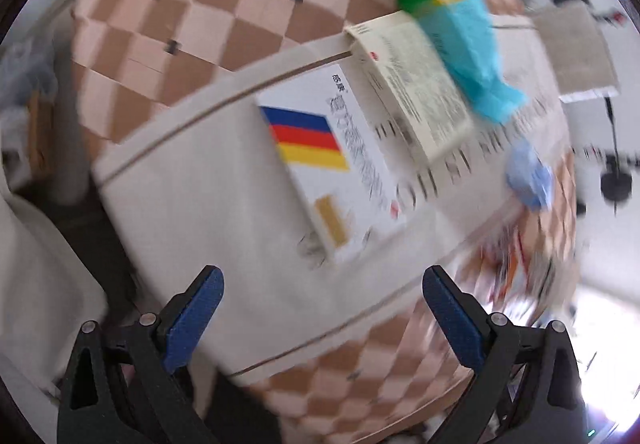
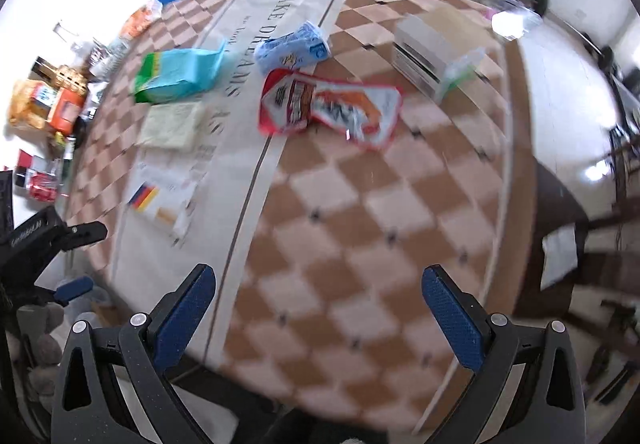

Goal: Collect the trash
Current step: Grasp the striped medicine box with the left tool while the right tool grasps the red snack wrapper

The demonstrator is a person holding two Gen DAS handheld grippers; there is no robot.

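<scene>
Hovering over the table, the left gripper has its blue-padded fingers spread wide with nothing between them. Just beyond them, on the cream cloth strip that runs across the checkered tablecloth, lies a white box with blue, red and yellow stripes and a mustard patch; its Chinese print is too blurred to read. Touching the box's far end is a pale yellow leaflet box, its small print illegible, and a teal and green packet overlaps that one's far edge. A crumpled blue wrapper lies to the right of the white box.

From the right wrist, the right gripper is likewise spread and empty above the checkered tablecloth. The cloth strip reads "TAKE DREAMS", with further letters blurred. A red and white snack bag lies on the strip's right border, a blue wrapper just behind it. Left of the lettering sit the teal packet, yellow box and striped white box. A grey stacked box stands right of the snack bag.
</scene>
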